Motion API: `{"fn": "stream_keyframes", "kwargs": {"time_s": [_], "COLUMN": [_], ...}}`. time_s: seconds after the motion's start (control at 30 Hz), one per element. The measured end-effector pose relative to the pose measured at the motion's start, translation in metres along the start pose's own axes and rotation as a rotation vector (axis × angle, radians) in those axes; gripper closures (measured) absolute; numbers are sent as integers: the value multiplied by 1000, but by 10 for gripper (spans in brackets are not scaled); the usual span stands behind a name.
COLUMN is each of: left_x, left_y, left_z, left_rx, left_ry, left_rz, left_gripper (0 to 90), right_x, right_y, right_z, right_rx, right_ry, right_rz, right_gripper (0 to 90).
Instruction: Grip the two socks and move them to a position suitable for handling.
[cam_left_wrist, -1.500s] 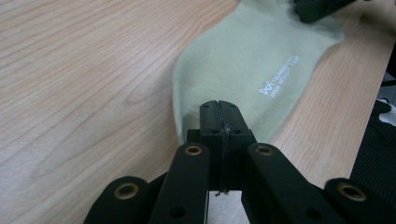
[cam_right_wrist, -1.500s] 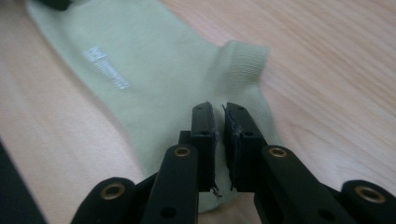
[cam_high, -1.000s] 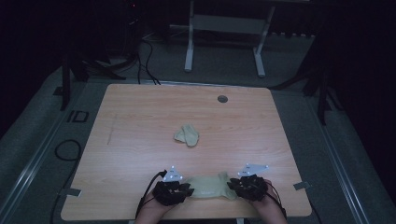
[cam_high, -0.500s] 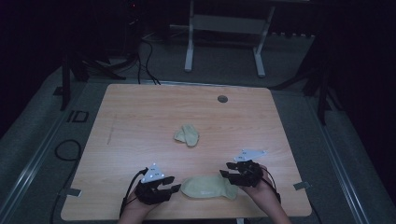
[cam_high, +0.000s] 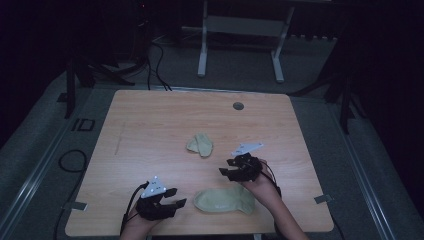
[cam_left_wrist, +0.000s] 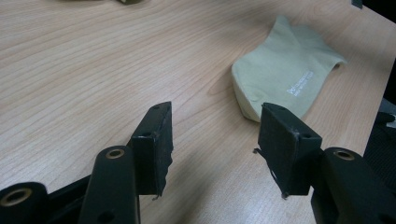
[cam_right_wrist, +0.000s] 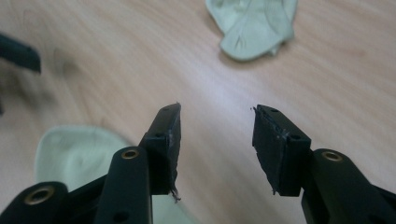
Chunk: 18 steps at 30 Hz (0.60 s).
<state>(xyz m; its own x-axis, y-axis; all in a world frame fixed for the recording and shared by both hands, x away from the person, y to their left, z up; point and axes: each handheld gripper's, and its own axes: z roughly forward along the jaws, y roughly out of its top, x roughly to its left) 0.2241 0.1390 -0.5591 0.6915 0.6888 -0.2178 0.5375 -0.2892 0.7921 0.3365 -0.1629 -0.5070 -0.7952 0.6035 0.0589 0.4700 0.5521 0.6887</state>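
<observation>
I am looking down on a wooden surface (cam_high: 150, 125) in a dark room. Two pale green socks lie on it, and I use the flat sock (cam_high: 224, 200) near the front edge as my landmark. It lies spread out, toe end toward my left gripper (cam_high: 172, 203), cuff end near my right wrist. Beyond it, toward the middle of the surface, sits the second sock (cam_high: 200, 145), folded or bunched into a small bundle.

My left gripper hovers just beside the flat sock's toe end, fingers (cam_left_wrist: 154, 149) spread and holding nothing. In the left gripper view, the flat sock (cam_left_wrist: 285, 79) lies ahead and to the right, with small white print on it.

My right gripper (cam_high: 229, 167) hangs between the two socks, fingers (cam_right_wrist: 278, 147) spread and empty too. In its view the bundled sock (cam_right_wrist: 254, 28) lies ahead.

I judge the flat sock is laid out and released. Still left is gathering the bundled one, probably to smooth or pair it.
</observation>
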Motion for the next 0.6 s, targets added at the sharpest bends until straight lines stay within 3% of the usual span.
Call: {"fn": "stream_keyframes", "kwargs": {"time_s": [0.07,0.1,0.17,0.3,0.37,0.6], "left_x": [-1,-2,-2,-2,-3,0], "left_y": [0,-1,-1,-2,-2,-4], "left_z": [0,2,4,6,6,4], "left_rx": [0,11,13,15,10,10], "left_ry": [3,25,33,37,36,44], "left_rz": [5,33,50,50,55,53], "left_gripper": [450,450,449,425,425,425], "right_x": [-1,-2,-7,-11,-16,-27], "right_y": [4,9,25,37,51,74], "right_z": [3,6,16,23,33,63], "right_rx": [-2,-2,7,2,8,36], "right_ry": [-1,-6,-20,-32,-48,-63], "right_rz": [0,-3,-14,-5,4,39], "right_gripper": [517,517,499,488,487,487]}}
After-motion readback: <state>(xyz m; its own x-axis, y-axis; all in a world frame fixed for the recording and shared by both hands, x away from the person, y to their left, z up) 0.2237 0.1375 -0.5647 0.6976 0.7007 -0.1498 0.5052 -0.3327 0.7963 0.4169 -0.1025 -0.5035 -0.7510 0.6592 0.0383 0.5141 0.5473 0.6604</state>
